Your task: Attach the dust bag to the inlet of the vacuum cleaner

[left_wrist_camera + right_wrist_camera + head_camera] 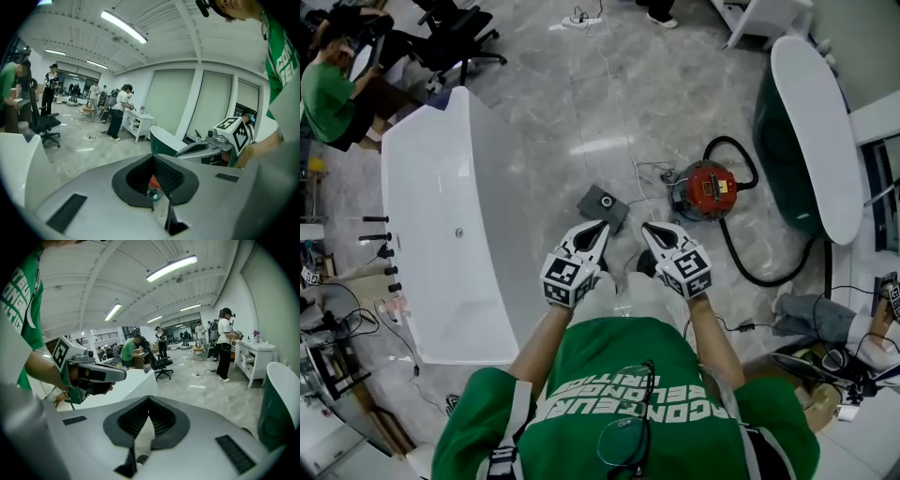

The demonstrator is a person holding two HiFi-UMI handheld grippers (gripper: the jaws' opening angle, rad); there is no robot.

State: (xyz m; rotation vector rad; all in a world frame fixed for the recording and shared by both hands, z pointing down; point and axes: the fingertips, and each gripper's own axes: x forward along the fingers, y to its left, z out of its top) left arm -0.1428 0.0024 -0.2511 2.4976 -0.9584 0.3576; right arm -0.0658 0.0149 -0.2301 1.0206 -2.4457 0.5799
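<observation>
Closest to the lens is the person's green shirt [619,394]. Just past it the left gripper [596,227] and right gripper [652,230] are held side by side, a little apart. Each has its fingers pressed together with nothing between them.

Underfoot is a pale grey, marble-look floor [553,103], glossy under the ceiling lights. A long white bathtub [441,216] stands at the left. A second tub [811,131], dark green outside with a white rim, stands at the right. A seated person [328,94] and a black office chair [455,37] are at the far left, and a thin cable [619,122] trails across the floor.

The vacuum cleaner [705,190] sits on the floor ahead and to the right of the grippers. It is a red round drum standing upright with its top facing up. Its black hose [750,267] loops over it, then curls away toward the green tub. I cannot make out its inlet, nor pick out the dust bag for sure. A dark grey square piece [603,204] with a round hole lies just ahead of the left gripper.
</observation>
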